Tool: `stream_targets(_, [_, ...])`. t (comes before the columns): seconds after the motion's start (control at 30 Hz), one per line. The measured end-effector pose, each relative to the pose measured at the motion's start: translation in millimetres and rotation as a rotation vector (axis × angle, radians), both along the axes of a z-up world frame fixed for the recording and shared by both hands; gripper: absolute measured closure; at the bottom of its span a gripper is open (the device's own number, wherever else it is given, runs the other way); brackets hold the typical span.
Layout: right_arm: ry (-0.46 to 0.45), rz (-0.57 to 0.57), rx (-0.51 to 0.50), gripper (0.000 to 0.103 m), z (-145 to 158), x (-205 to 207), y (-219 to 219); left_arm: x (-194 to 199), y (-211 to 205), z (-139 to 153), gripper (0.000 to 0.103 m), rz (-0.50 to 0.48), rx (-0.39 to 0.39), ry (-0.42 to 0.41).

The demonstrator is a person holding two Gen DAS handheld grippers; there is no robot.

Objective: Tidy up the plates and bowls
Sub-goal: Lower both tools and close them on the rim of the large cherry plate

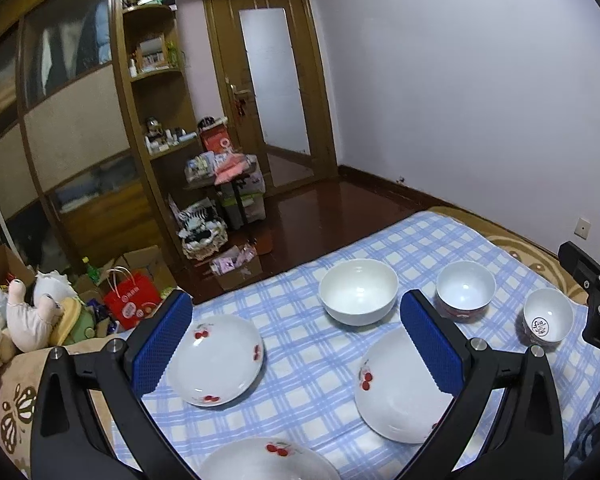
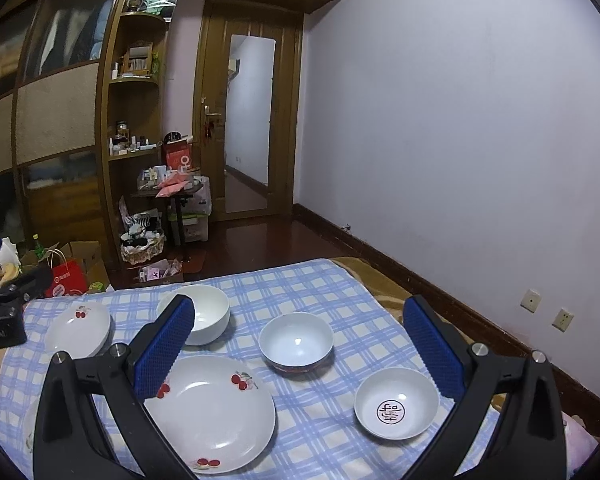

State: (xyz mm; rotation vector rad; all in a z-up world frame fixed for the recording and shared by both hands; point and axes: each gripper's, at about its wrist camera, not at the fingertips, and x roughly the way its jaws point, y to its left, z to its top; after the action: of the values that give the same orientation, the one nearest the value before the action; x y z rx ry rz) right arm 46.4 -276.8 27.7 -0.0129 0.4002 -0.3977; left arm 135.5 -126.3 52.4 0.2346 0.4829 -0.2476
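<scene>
Left tool (image 1: 296,344) is showing black Y-shaped plastic arms, each carrying a blue pad (image 1: 432,344) with fine diamond knurling. Two round silver screw heads (image 1: 479,344) are sitting on each arm near the pad mounts. Right tool (image 2: 300,348) is wearing the same black frame, blue textured pads, silver screws. In the left wrist view its black body is showing white lettering, unreadable. A bit of patterned blue sleeve (image 1: 592,424) is peeking in at lower right.

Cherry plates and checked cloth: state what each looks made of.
Cherry plates: likely glazed ceramic, glossy white with light glints and printed red cherries. Checked cloth: woven fabric, matte, lying soft with slight wrinkles.
</scene>
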Motion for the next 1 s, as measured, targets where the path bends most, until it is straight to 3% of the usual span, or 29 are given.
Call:
stream_targets(0.23, [0.044,0.003,0.039,0.000,-15.9,18.1,-16.3,21.6,-15.0,-19.4,0.001,-0.019,0.020,0.040])
stream_targets(0.63, [0.152,0.020,0.136,0.000,-58.9,48.9,-45.4,65.9,-13.8,-82.0,0.001,0.006,0.005,0.259])
stream_targets(1.0, [0.266,0.043,0.119,0.006,-98.8,71.6,-38.8,80.9,-13.4,-126.6,0.001,0.010,-0.003,0.400])
